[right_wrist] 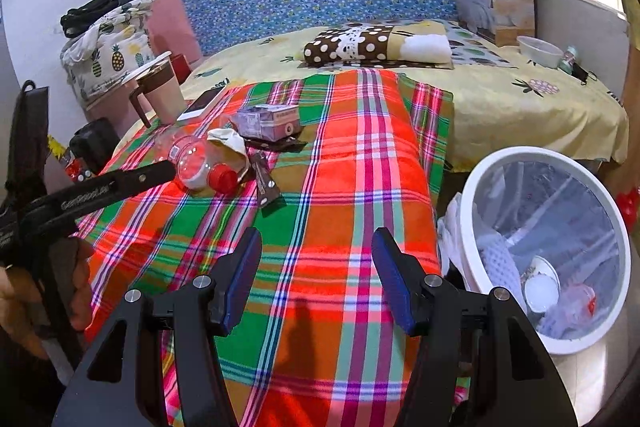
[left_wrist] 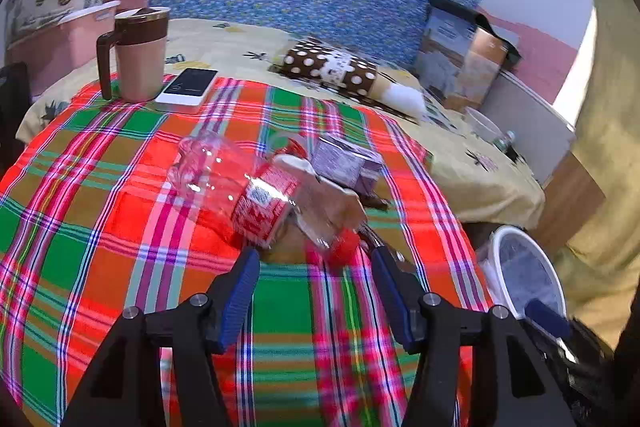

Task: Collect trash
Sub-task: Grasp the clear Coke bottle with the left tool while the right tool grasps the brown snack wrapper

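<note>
We log the left gripper (left_wrist: 314, 261) with fingers spread wide, gripping nothing, just short of the red cap of a clear plastic bottle (left_wrist: 256, 199) lying on its side at centre frame on the plaid blanket (left_wrist: 120, 211). Right gripper (right_wrist: 316, 247) fingers equally spread, empty, over the blanket. The white trash bin (right_wrist: 464, 211) sits lower right, partly filled.

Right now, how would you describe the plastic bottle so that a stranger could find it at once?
Look at the bright plaid cloth spread over the bed. Near its left side lies a small heap of litter, just in front of the open left claw. The bottle is the clear one on its side, with a red label and a red cap, unlike the purple carton beside it.
</note>
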`<state>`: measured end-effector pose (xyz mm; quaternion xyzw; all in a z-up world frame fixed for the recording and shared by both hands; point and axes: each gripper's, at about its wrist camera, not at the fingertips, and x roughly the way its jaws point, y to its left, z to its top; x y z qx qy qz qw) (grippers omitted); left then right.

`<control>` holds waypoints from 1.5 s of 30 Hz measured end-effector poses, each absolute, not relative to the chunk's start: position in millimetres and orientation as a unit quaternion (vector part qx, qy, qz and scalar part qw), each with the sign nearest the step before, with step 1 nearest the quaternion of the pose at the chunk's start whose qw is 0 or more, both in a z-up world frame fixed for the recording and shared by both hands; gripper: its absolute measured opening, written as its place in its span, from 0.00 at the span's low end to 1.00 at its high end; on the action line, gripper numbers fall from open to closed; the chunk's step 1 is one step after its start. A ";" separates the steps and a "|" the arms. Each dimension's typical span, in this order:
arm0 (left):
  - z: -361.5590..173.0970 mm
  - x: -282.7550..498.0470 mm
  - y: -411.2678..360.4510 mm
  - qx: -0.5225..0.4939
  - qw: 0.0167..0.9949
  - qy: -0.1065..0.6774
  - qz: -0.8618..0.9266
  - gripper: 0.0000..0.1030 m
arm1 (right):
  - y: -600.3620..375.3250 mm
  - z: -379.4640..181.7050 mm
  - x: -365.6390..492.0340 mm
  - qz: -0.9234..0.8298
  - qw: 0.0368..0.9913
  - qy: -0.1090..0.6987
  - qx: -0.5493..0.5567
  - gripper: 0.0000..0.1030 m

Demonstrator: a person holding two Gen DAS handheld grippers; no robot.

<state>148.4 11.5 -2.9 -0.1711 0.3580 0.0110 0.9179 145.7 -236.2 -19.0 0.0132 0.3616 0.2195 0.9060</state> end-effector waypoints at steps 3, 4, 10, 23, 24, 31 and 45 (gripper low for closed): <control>-5.3 160.4 11.9 -0.178 0.916 0.360 0.026 0.65 | -234.6 -19.0 149.5 0.222 0.906 0.361 0.015 0.57; -6.4 164.8 12.0 -0.180 0.915 0.359 0.033 0.73 | -233.8 -19.7 150.8 0.222 0.905 0.362 0.016 0.57; -15.7 184.7 17.0 -0.191 0.908 0.360 0.095 0.79 | -233.6 -25.3 156.3 0.224 0.902 0.369 0.019 0.57; -33.1 187.1 37.9 -0.157 0.900 0.384 0.131 0.84 | -227.5 -26.3 163.7 0.228 0.898 0.376 0.017 0.57; -32.0 181.0 44.2 -0.153 0.901 0.382 0.138 0.84 | -226.8 -26.8 164.0 0.229 0.897 0.377 0.017 0.57; -24.8 149.3 83.9 -0.159 0.899 0.370 0.173 0.84 | -208.3 -26.6 165.6 0.247 0.893 0.377 0.006 0.57; -28.8 204.8 73.9 -0.198 0.895 0.378 0.134 0.84 | -191.9 -28.4 176.8 0.251 0.889 0.384 -0.006 0.57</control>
